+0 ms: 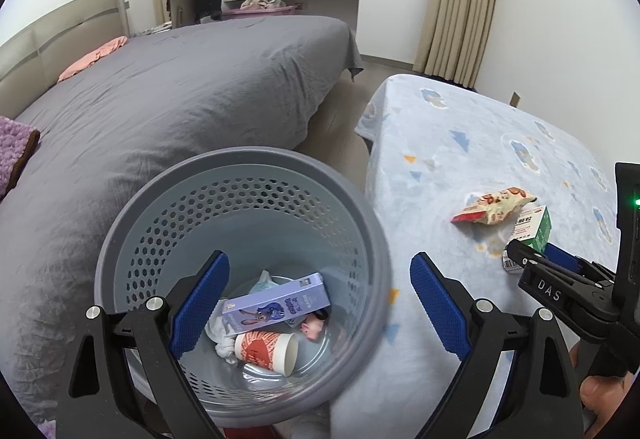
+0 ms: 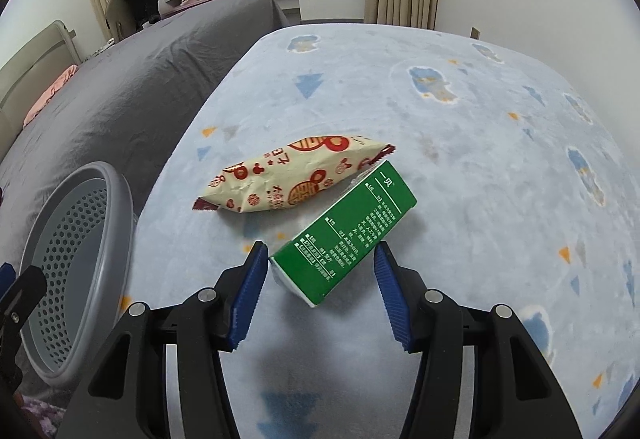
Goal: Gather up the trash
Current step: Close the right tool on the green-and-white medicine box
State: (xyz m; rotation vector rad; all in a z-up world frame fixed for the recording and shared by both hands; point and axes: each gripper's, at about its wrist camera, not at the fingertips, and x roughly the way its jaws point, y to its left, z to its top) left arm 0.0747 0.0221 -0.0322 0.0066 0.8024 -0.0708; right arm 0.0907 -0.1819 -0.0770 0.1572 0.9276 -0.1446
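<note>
A grey perforated bin (image 1: pixel 360 223) stands beside the table and holds a purple carton (image 1: pixel 280 305), a paper cup (image 1: pixel 266 353) and crumpled tissue. My left gripper (image 1: pixel 320 303) is open and empty above the bin. On the blue patterned tablecloth (image 2: pixel 400 99) lie a cream and red snack packet (image 2: pixel 288 175) and a green box (image 2: pixel 352 231). My right gripper (image 2: pixel 320 271) is open, its fingers on either side of the green box's near end, not closed on it. The packet (image 1: pixel 494 205), box (image 1: pixel 534 229) and right gripper (image 1: pixel 532 259) also show in the left wrist view.
A bed with a grey cover (image 1: pixel 180 99) lies left of the bin, a narrow floor gap between it and the table. The bin's rim (image 2: pixel 120 207) shows at the left in the right wrist view. Curtains and a window are at the back.
</note>
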